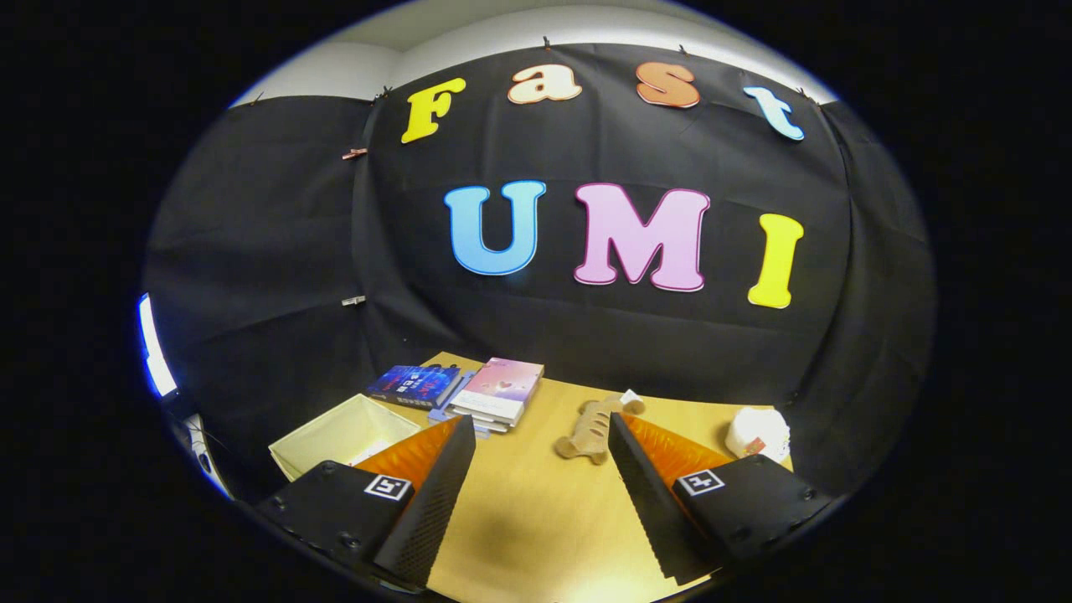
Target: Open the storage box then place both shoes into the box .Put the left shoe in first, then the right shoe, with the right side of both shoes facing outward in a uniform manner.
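Over the yellow-brown tabletop in the gripper view, we see the gripper held above the surface with its two fingers spread wide apart, nothing between them but bare table. Just left of the left finger sits an open pale cream storage box, its lid off or folded away; we can make out only a light interior with a scrap of something white near its near corner. Beyond the left finger lies a stack of books with a pink cover on top, and beside it, further left, a dark blue book. Just ahead of the right finger, touching the table, lies a tan plush toy. To the right of the right finger rests a white rounded object; we cannot tell what it is.
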The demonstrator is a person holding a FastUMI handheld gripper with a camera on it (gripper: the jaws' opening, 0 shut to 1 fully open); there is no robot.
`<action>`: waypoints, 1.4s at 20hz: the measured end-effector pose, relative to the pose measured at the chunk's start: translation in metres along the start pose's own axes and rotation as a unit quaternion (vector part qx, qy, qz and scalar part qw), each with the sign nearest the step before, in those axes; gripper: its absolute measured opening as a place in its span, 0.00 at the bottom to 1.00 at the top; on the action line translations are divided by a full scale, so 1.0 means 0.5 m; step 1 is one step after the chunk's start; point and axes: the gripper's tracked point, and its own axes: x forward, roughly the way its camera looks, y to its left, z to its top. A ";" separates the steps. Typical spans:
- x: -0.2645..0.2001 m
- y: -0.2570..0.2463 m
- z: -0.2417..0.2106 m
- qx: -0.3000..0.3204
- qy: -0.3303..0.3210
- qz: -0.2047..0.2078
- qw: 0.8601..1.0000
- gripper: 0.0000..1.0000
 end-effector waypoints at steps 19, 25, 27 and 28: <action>-0.115 -0.130 0.001 -0.023 -0.057 0.045 0.997 0.98; -0.116 -0.130 -0.019 -0.020 -0.050 0.047 0.997 0.99; -0.115 -0.128 -0.024 -0.019 -0.048 0.049 0.997 0.99; -0.114 -0.128 -0.027 -0.018 -0.048 0.049 0.997 0.99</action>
